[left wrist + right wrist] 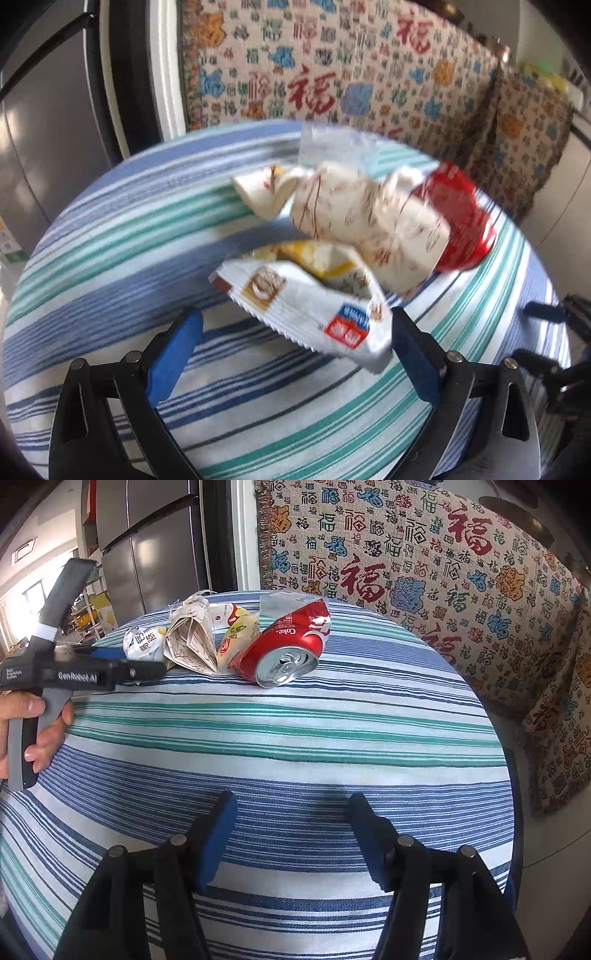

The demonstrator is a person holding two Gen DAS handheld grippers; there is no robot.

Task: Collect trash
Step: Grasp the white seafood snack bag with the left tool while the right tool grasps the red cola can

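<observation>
A round table under a blue, green and white striped cloth [295, 738] carries a small heap of trash near its far edge. In the right wrist view, upper centre, a crushed red Coke can [286, 646] lies on its side beside a crumpled paper carton [192, 642] and a white snack wrapper [142, 644]. The left gripper [295, 325] stands wide apart around the white snack wrapper [306, 310], which touches its right finger. The right gripper [291, 812] is apart over bare cloth, holding nothing. A hand [29, 731] grips the left tool's handle.
</observation>
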